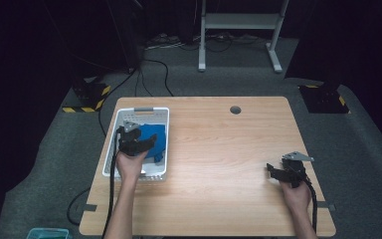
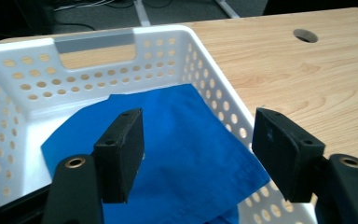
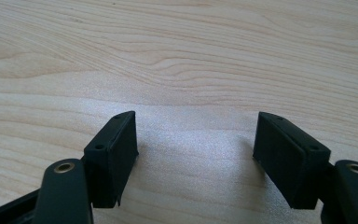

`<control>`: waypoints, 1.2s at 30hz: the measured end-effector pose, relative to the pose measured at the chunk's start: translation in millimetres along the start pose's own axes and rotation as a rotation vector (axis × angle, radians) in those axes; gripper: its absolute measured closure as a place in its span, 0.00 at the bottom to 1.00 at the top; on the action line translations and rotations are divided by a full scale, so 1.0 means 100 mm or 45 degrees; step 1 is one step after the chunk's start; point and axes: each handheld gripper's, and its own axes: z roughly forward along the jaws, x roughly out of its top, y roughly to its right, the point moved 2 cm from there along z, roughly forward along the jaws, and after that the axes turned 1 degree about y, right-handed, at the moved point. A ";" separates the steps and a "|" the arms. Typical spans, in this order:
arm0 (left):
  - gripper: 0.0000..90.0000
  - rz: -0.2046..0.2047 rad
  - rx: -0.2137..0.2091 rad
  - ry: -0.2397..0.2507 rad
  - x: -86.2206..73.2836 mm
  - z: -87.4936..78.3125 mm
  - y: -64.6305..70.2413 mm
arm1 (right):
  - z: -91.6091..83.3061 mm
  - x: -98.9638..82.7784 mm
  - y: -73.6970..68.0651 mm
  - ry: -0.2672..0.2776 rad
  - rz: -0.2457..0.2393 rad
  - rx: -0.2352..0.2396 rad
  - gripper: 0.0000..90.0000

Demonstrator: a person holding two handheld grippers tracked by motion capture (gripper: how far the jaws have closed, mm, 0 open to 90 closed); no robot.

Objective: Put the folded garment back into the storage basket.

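The wooden table is seen at frame centre, with the white perforated basket at its left. Inside the basket a blue cloth is laid flat, creased. The left gripper is held above it with jaws spread and nothing pinched; the right gripper, at lower right, is likewise held spread over bare wood.

My table is lit brightly from above while the room around it is nearly black. The high view is soft and a bit grainy. A pale glare patch sits on the wood between my right jaws. My left view is sharp on the cloth, and the near jaws blur slightly.
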 end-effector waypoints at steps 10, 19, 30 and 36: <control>0.38 0.020 -0.028 0.015 0.02 -0.02 0.11 | 0.00 0.00 0.00 0.000 0.000 0.000 0.34; 0.39 0.047 -0.056 0.017 0.04 -0.01 0.23 | 0.00 0.00 0.00 0.000 0.000 0.000 0.34; 0.39 0.065 -0.085 0.024 0.02 -0.03 0.33 | 0.00 0.00 0.00 0.000 0.000 0.000 0.34; 0.39 0.082 -0.101 0.024 0.02 -0.01 0.41 | 0.00 0.00 0.00 0.000 0.000 -0.001 0.34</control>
